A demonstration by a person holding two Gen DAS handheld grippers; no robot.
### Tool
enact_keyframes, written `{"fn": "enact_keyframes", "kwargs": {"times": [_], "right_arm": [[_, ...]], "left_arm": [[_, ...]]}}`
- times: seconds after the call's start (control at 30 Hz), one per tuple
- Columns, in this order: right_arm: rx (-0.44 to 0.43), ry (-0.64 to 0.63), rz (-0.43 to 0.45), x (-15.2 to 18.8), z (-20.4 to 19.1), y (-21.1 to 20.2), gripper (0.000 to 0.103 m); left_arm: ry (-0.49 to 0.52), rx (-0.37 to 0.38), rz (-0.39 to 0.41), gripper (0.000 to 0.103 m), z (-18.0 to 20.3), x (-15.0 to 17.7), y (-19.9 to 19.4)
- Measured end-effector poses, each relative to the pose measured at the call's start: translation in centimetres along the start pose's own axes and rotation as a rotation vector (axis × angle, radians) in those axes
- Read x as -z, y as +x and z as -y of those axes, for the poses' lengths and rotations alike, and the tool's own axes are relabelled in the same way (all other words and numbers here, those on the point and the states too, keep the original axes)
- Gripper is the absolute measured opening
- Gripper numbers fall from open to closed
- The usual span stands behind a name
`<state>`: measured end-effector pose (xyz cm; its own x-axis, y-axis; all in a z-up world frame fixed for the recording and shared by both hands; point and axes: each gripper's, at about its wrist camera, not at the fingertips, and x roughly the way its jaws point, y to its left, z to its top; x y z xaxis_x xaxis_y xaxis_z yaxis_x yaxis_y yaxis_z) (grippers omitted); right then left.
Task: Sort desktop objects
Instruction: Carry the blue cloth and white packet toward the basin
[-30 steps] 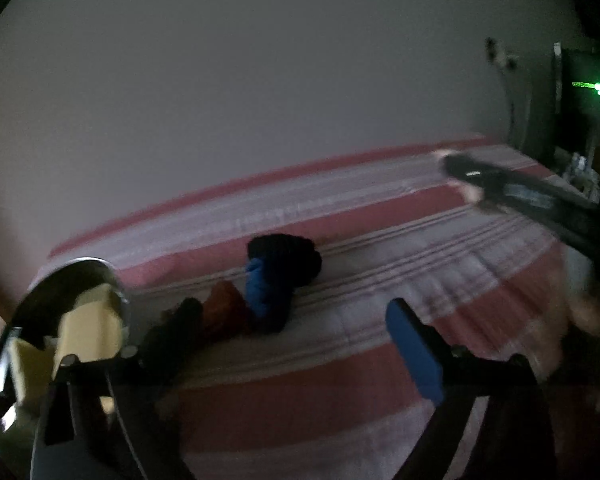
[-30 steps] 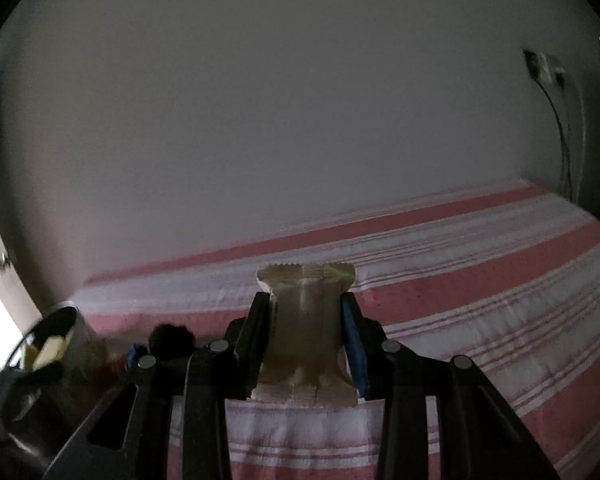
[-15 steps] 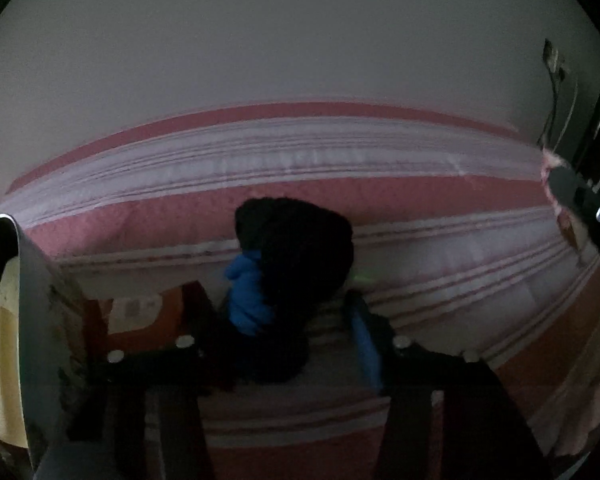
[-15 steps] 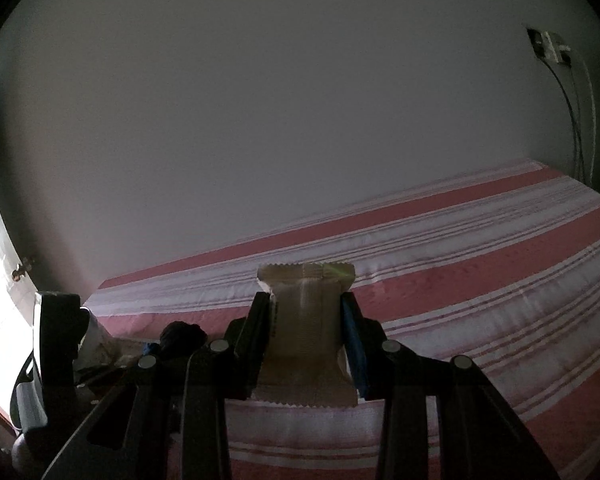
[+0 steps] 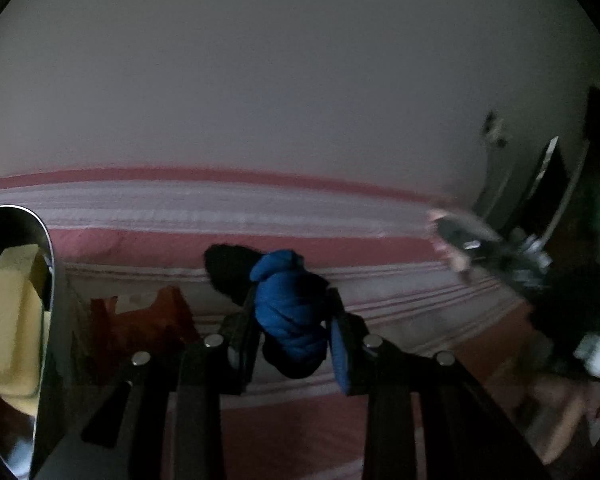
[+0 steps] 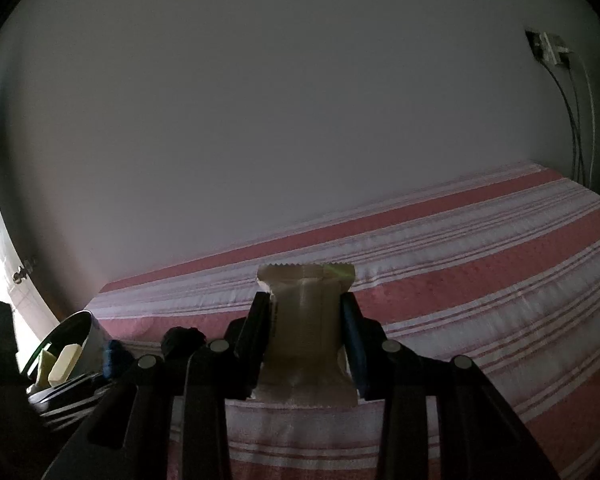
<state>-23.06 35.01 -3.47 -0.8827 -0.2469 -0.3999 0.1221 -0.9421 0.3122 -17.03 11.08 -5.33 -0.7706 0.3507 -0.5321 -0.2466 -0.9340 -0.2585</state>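
We are seeing the shiny metal bowl (image 5: pixel 40 300) running off the left edge, the right tongs (image 5: pixel 456 240) smearing into blur, and the orange-red crumpled wrapper (image 5: pixel 140 320) hiding partly behind the left tongs (image 5: pixel 292 320).

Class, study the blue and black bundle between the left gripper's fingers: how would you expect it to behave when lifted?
The blue and black bundle looks like soft rolled fabric, so it probably squashes under the left gripper rather than resisting. Its lumpy folds suggest it may sag or partly unroll. Cloth against the pads is unlikely to slip.
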Motion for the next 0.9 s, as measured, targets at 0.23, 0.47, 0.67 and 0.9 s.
{"fn": "enact_keyframes", "kwargs": {"times": [0.23, 0.47, 0.67, 0.9], "right_arm": [[-0.009, -0.027, 0.025, 0.1, -0.3, -0.3, 0.038], [0.011, -0.047, 0.060, 0.1, -0.4, -1.1, 0.038], [0.057, -0.077, 0.102, 0.3, -1.2, -2.0, 0.038], [0.048, -0.173, 0.150, 0.9, -3.6, -2.9, 0.038]], "left_arm": [[0.044, -0.053, 0.034, 0.030, 0.7, 0.0, -1.7], [0.019, -0.122, 0.003, 0.030, 0.4, 1.0, -2.3], [0.036, -0.163, 0.009, 0.030, 0.2, 1.1, -3.8], [0.034, -0.173, 0.019, 0.030, -0.3, 1.7, -5.0]]}}
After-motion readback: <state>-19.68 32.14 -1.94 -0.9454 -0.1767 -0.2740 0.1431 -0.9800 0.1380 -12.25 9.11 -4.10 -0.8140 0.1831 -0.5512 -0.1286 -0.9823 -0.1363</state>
